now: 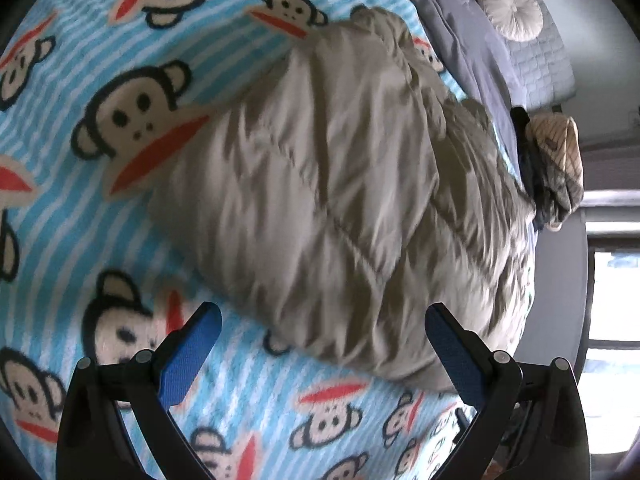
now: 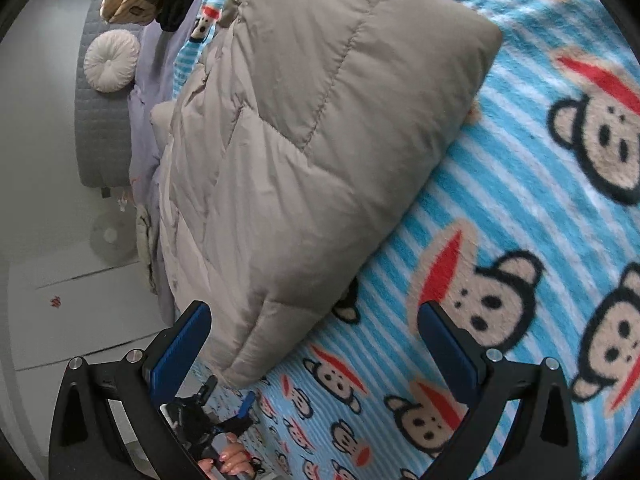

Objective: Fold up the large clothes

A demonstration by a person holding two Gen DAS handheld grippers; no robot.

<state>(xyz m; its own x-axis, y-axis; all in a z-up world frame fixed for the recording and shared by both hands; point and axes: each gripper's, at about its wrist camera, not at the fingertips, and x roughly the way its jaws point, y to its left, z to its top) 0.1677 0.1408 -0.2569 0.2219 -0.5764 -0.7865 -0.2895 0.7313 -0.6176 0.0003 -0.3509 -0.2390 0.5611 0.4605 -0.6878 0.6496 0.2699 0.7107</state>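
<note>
A beige quilted puffer jacket [image 1: 340, 184] lies folded into a thick bundle on the blue striped monkey-print blanket [image 1: 100, 208]. In the right wrist view the same jacket [image 2: 304, 160] fills the middle, one corner near the lower left. My left gripper [image 1: 322, 340] hangs open just above the jacket's near edge, blue pads apart, nothing between them. My right gripper [image 2: 314, 336] is also open, its fingers straddling the jacket's lower corner without gripping it. Below, in the right wrist view, a hand holds the other gripper [image 2: 216, 420].
A round white cushion [image 1: 510, 10] rests on grey bedding at the head of the bed. A pile of dark and checked clothes [image 1: 554, 164] sits at the bed edge. A bright window [image 1: 612, 340] is on the right. White floor and a fan [image 2: 108, 236] lie beside the bed.
</note>
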